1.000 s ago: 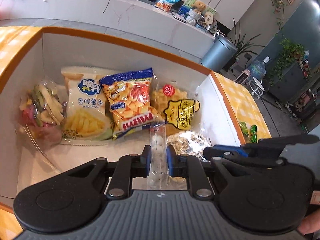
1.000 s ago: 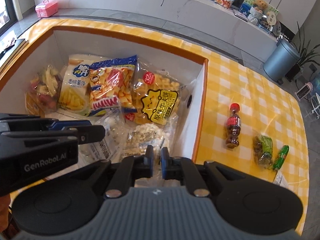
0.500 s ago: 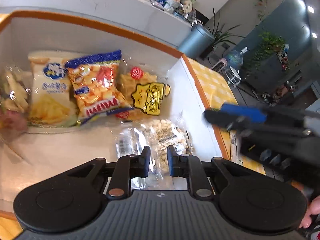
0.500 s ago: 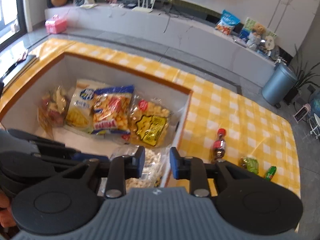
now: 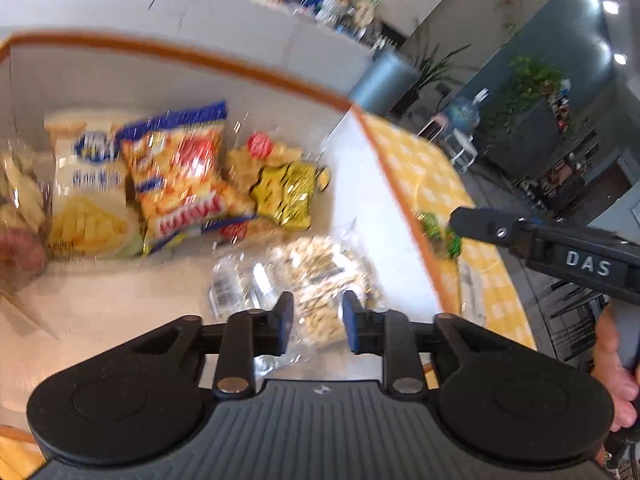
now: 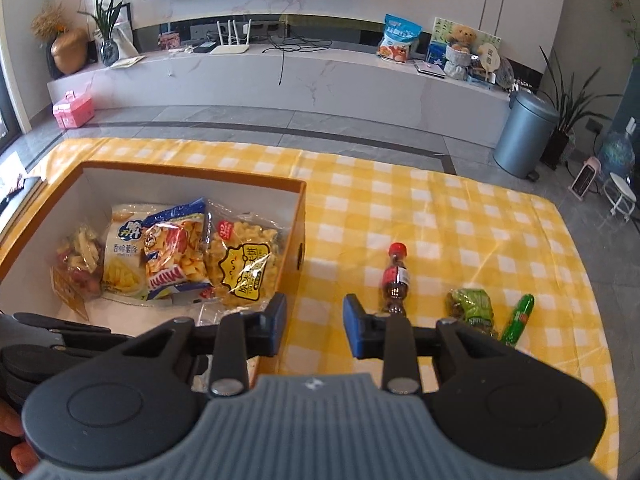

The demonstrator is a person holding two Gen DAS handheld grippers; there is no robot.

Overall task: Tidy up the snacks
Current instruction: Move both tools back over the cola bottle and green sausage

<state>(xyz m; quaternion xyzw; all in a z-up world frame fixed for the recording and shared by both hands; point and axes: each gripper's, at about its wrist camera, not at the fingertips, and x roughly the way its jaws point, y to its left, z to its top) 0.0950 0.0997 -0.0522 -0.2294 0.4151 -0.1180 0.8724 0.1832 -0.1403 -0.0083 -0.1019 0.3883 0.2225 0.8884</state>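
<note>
A white box with an orange rim [image 6: 192, 174] holds several snack bags: a potato-stick bag [image 6: 122, 256], an orange chip bag [image 6: 176, 252], a yellow-label biscuit bag [image 6: 242, 264]. In the left wrist view a clear packet [image 5: 236, 284] and a popcorn-like bag [image 5: 320, 276] lie on the box floor under my left gripper [image 5: 316, 316], which is open and empty. My right gripper [image 6: 314, 326] is open and empty above the tablecloth, just right of the box wall. A small cola bottle [image 6: 394, 278], a green packet [image 6: 472, 308] and a green sausage stick [image 6: 520, 318] lie on the cloth to its right.
The yellow checked tablecloth [image 6: 440, 224] covers the table. A mixed vegetable-crisp bag [image 6: 78, 264] sits at the box's left end. A grey bin [image 6: 524, 136] and a marble bench [image 6: 280, 76] stand beyond the table. The right gripper's body [image 5: 560, 248] shows in the left wrist view.
My left gripper let go of the clear packet, which now lies in the box, and opened. My right gripper opened, rose and moved right, out past the box wall.
</note>
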